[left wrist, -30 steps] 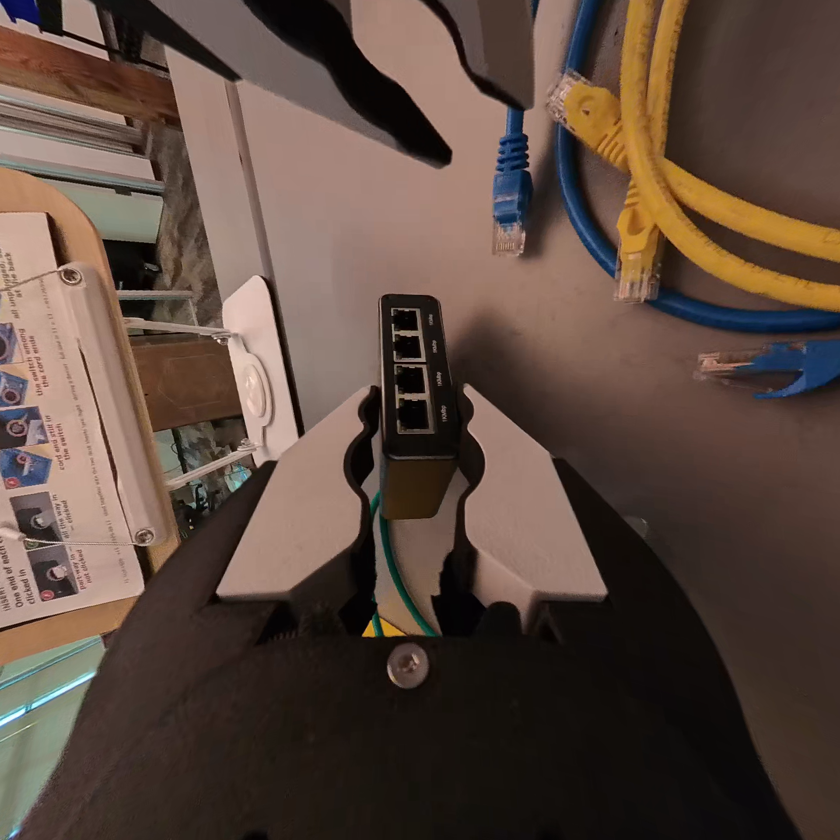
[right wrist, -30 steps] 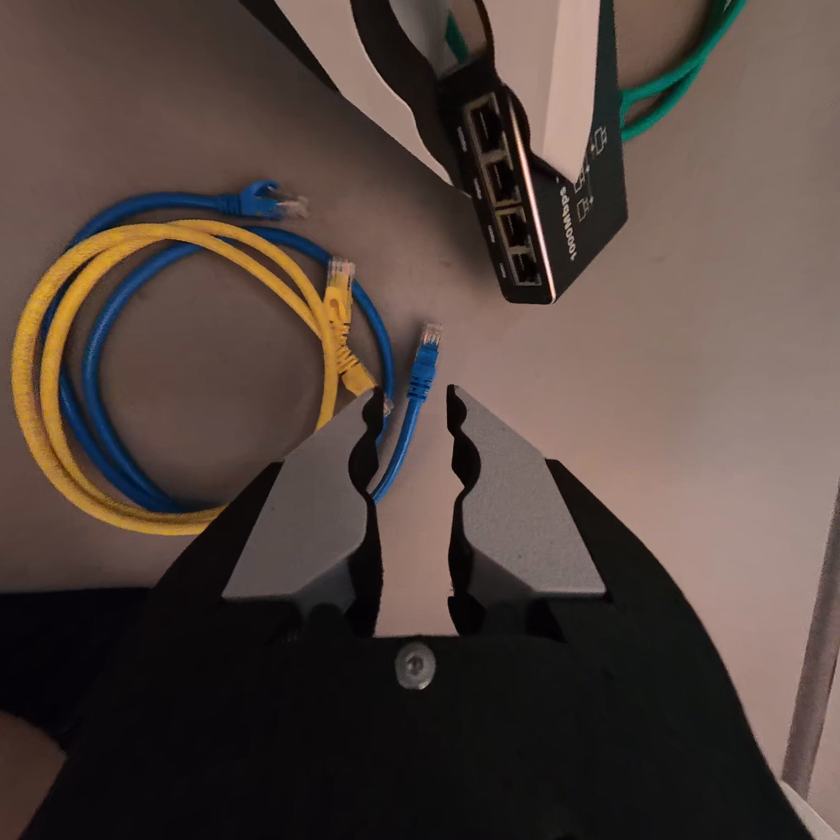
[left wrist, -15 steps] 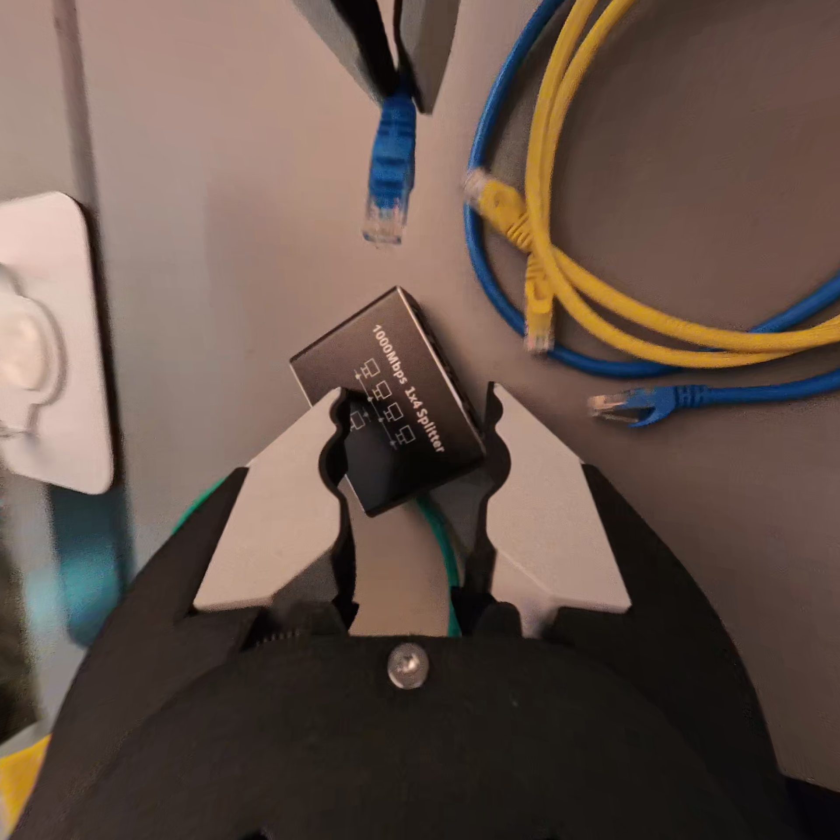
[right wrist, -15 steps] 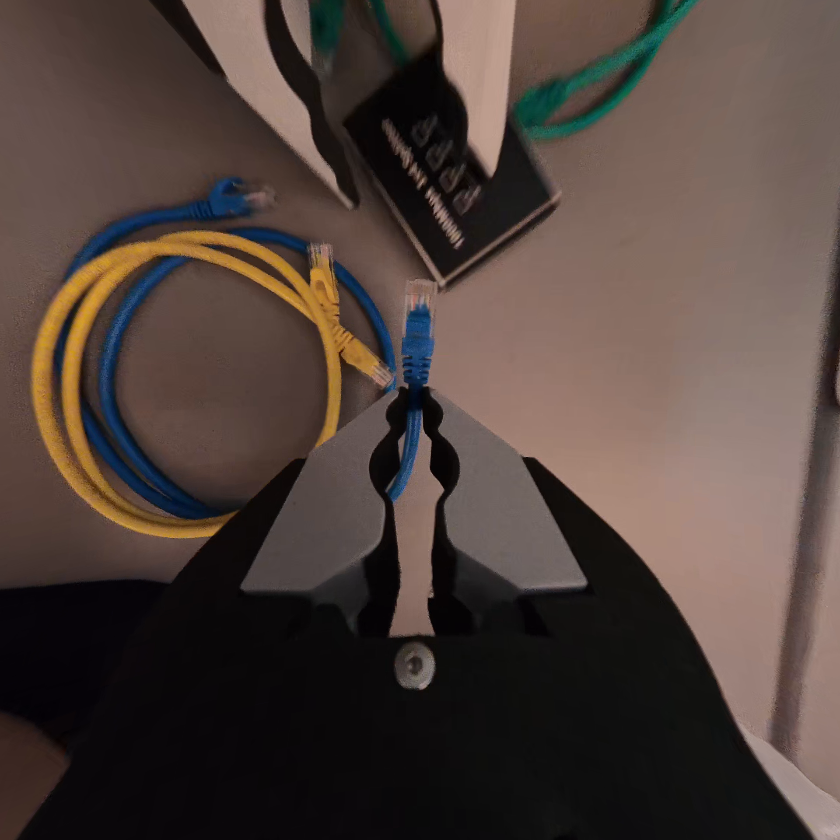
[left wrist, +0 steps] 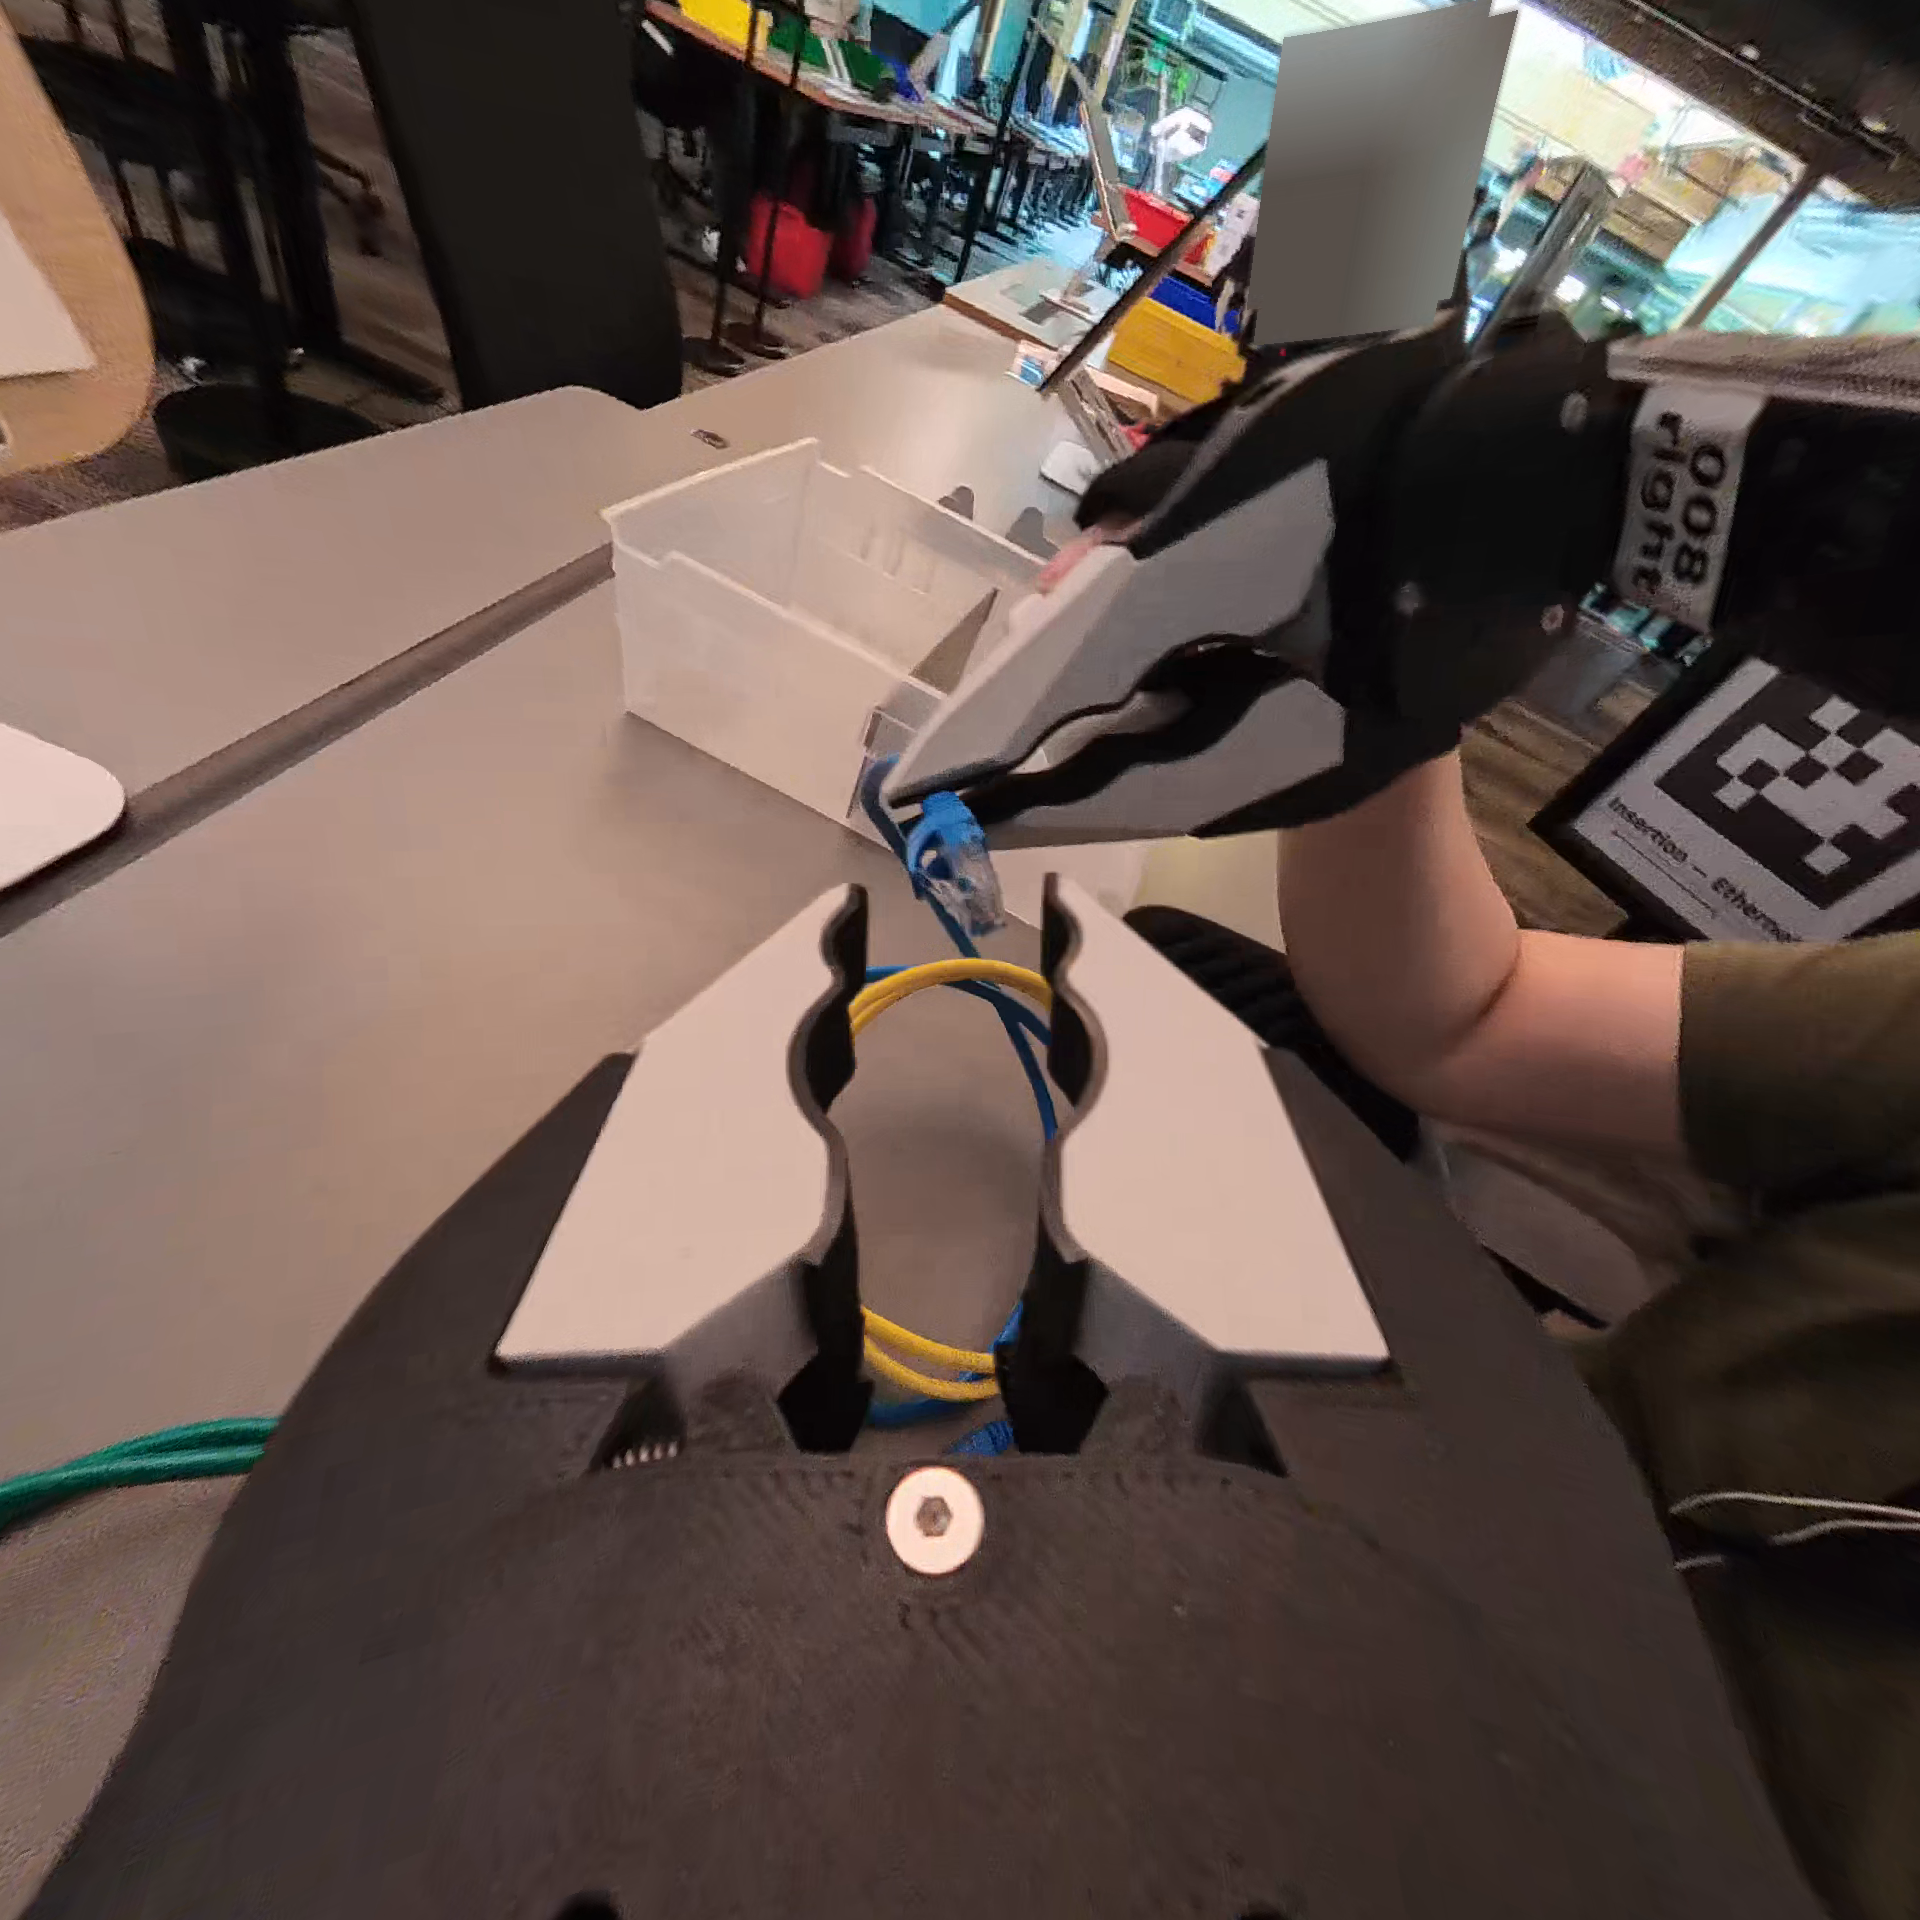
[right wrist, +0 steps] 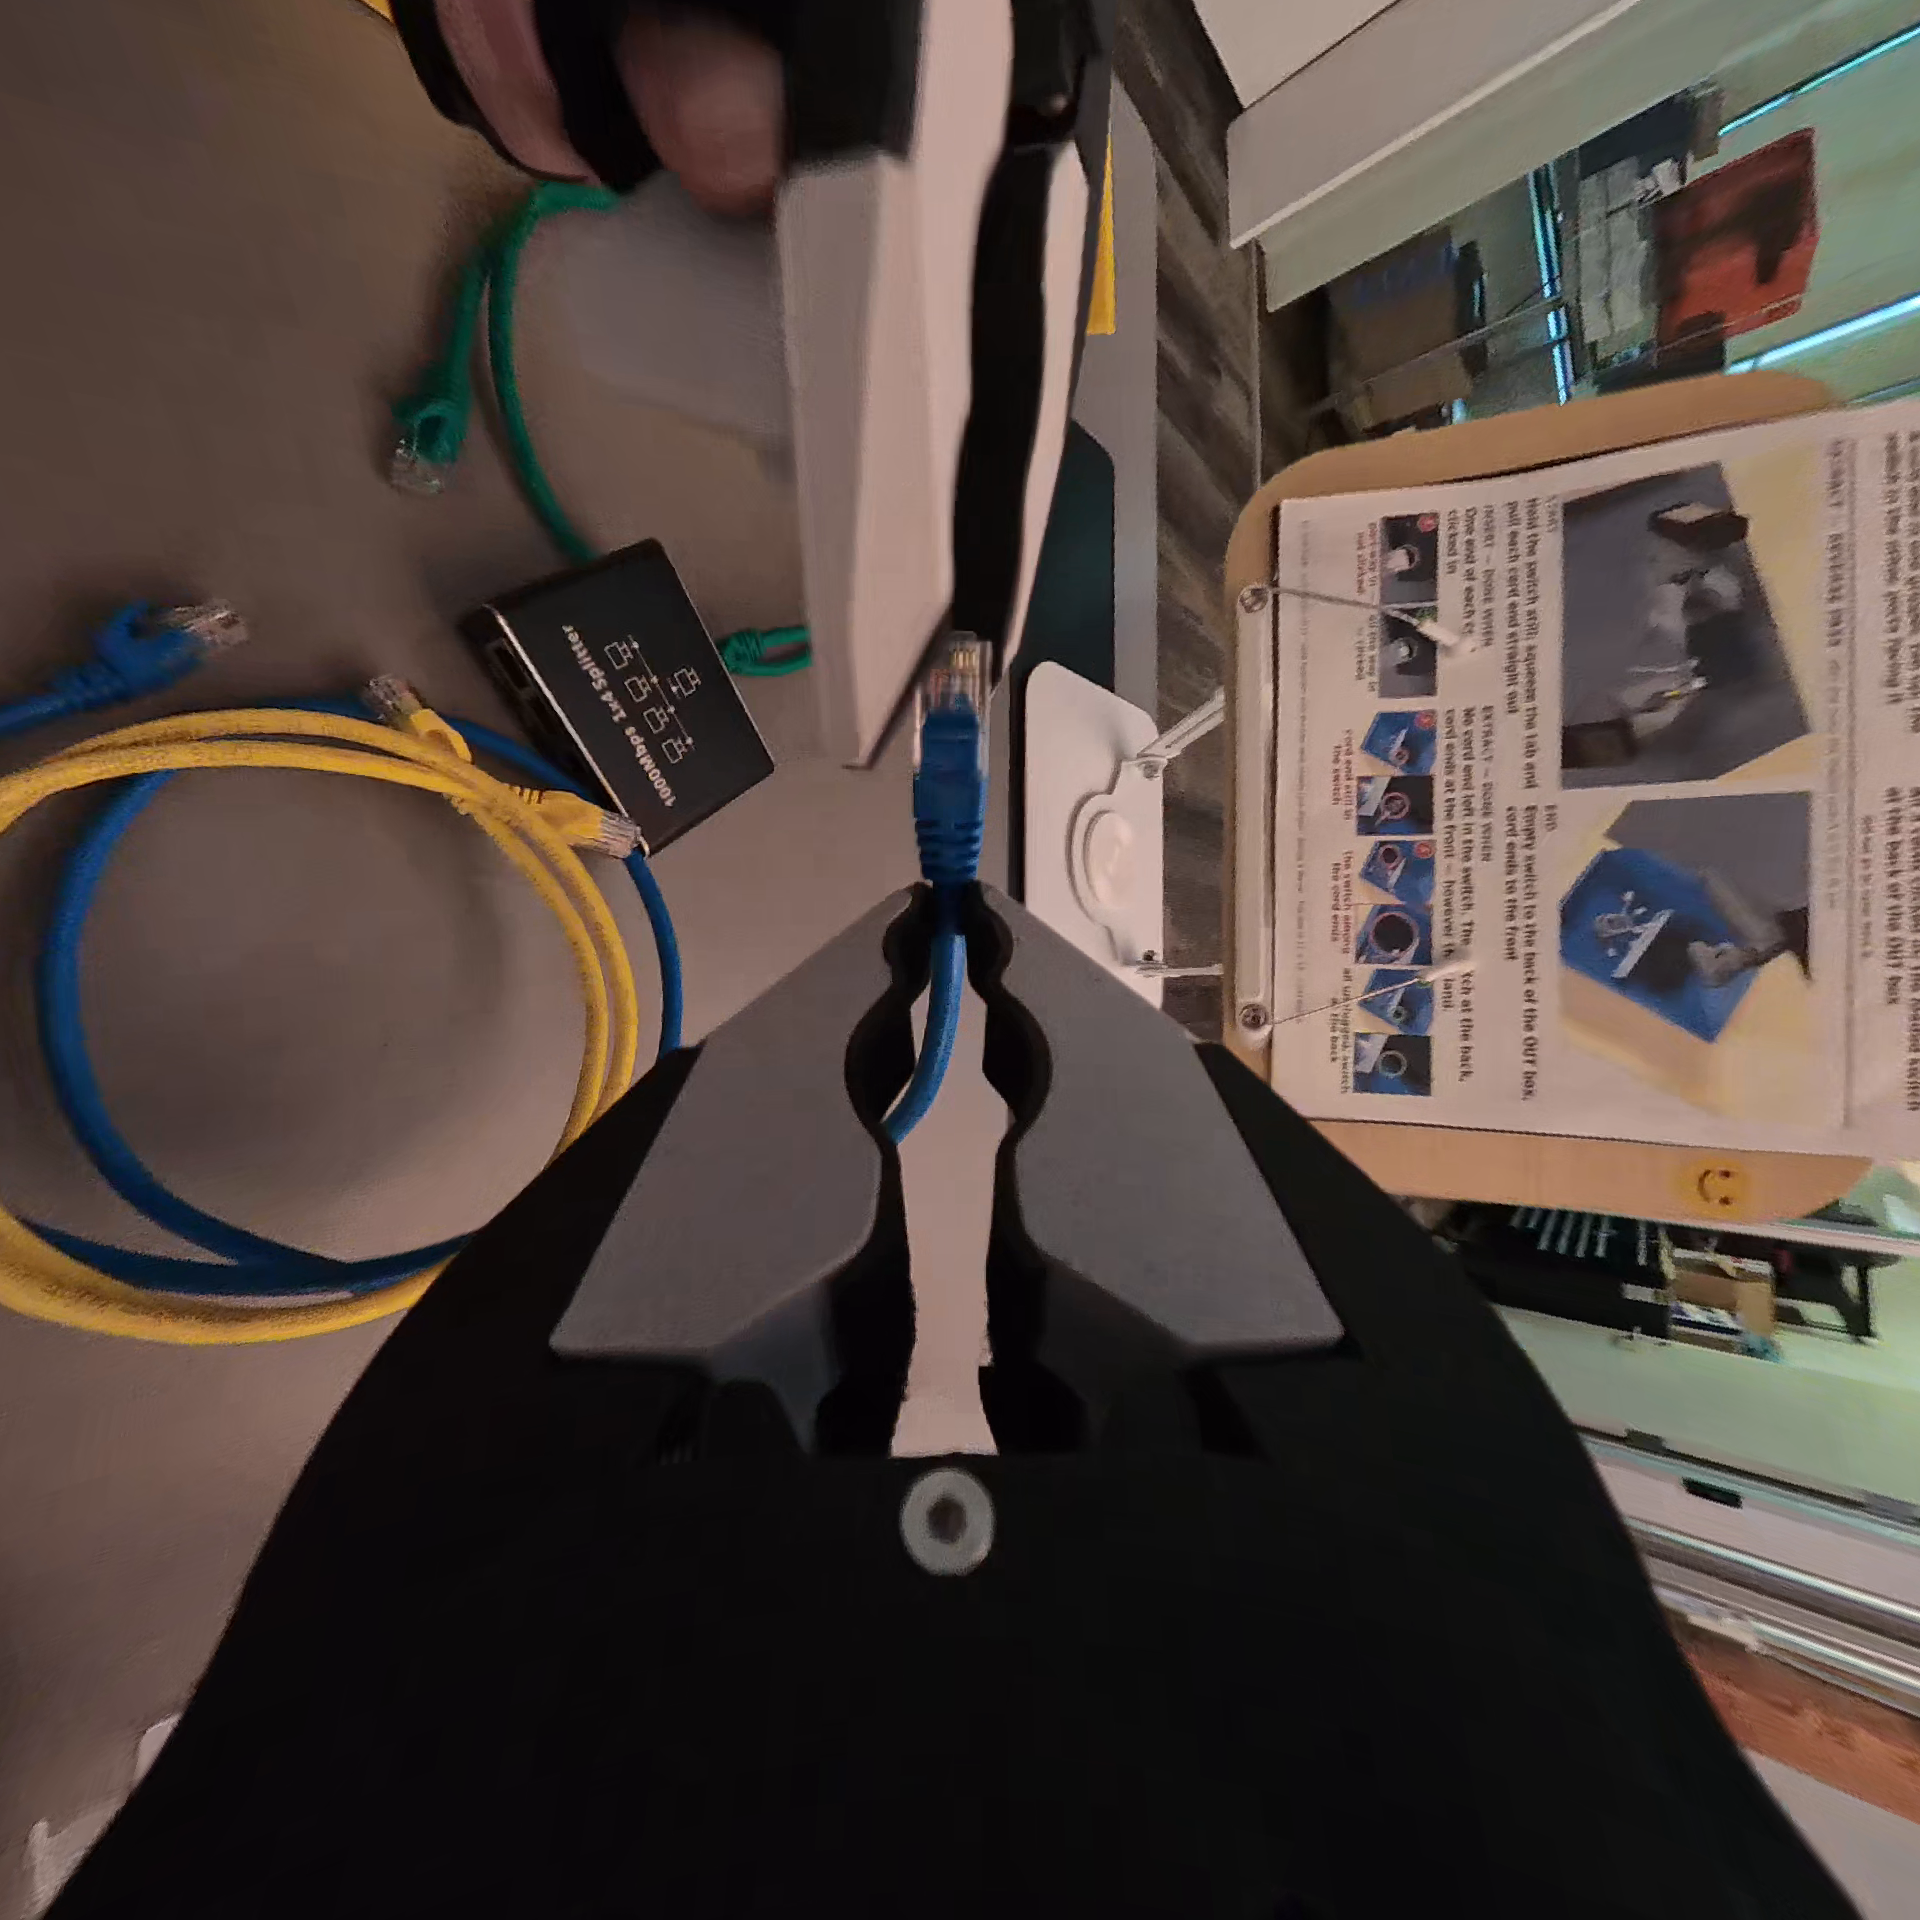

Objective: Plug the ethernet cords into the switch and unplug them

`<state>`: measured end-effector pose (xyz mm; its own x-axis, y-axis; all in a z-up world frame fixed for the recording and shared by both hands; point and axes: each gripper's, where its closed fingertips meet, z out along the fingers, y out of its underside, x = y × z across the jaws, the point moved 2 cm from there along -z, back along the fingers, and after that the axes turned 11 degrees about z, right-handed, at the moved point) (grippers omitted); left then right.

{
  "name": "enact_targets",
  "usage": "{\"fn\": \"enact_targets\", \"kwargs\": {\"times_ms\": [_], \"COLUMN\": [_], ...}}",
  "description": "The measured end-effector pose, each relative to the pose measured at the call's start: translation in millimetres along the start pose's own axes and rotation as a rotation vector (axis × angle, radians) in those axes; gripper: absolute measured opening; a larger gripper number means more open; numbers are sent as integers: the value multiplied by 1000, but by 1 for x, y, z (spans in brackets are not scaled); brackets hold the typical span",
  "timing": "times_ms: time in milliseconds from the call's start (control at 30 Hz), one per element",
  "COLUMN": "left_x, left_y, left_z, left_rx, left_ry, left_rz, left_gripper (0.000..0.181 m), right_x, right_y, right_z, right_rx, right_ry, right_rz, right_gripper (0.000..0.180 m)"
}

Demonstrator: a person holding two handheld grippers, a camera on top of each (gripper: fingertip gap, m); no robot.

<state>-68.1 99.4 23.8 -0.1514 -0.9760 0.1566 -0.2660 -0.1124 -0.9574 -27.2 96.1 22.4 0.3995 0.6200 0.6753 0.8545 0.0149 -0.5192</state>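
Observation:
My right gripper (right wrist: 945, 899) is shut on a blue ethernet cord just behind its plug (right wrist: 948, 769) and holds it off the table. In the left wrist view it (left wrist: 925, 805) comes in from the upper right with the blue plug (left wrist: 951, 868) just past my left fingertips. My left gripper (left wrist: 951, 904) is open and empty, above the coiled yellow cord (left wrist: 940, 977). The black switch (right wrist: 623, 686) lies flat on the grey table, with a green cord (right wrist: 499, 343) at its back. The yellow cord (right wrist: 582, 997) and the blue coil (right wrist: 83, 1091) lie beside the switch.
A clear plastic bin (left wrist: 790, 603) stands on the table behind the grippers. A wooden board with an instruction sheet (right wrist: 1558, 790) on a white stand (right wrist: 1091, 831) stands beyond the table edge. A person's forearm (left wrist: 1455, 997) reaches in from the right. A green cord (left wrist: 125, 1455) trails left. Less than 4 cm separates the two grippers' tips.
My left gripper has let go of the switch, which now lies on the table, and has swung up. My right gripper has shut on the blue cord and lifted its plug.

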Motion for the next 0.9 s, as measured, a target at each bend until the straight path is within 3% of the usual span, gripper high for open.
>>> {"fn": "enact_targets", "kwargs": {"times_ms": [167,267,433,500,600,700,800,900], "left_x": [-1,-3,1,2,21,44,64,84], "left_y": [-4,-1,-18,-30,-56,-75,-87,-87], "left_z": [-3,-6,-25,-40,-62,-80,-94,-100], "left_rx": [53,8,-21,-25,25,36,14,-3], "left_ry": [38,2,-75,-156,-225,-321,-420,-391], "left_rz": [-69,-9,153,250,435,660,842,937], "left_gripper": [15,13,13,13,13,13,13,13], "right_x": [-1,0,15,17,3,-10,-14,-10], "right_y": [-12,-15,-36,-60,-99,-118,-132,-138], "right_z": [3,5,-15,-37,-73,-76,-60,-55], "right_rx": [33,33,171,340,561,591,620,698], "right_ry": [44,52,44,-73,-541,-906,-1068,-1144], "right_rz": [-46,-38,202,436,855,1103,1280,1366], "right_gripper": [5,6,24,19,12,27,42,50]}}
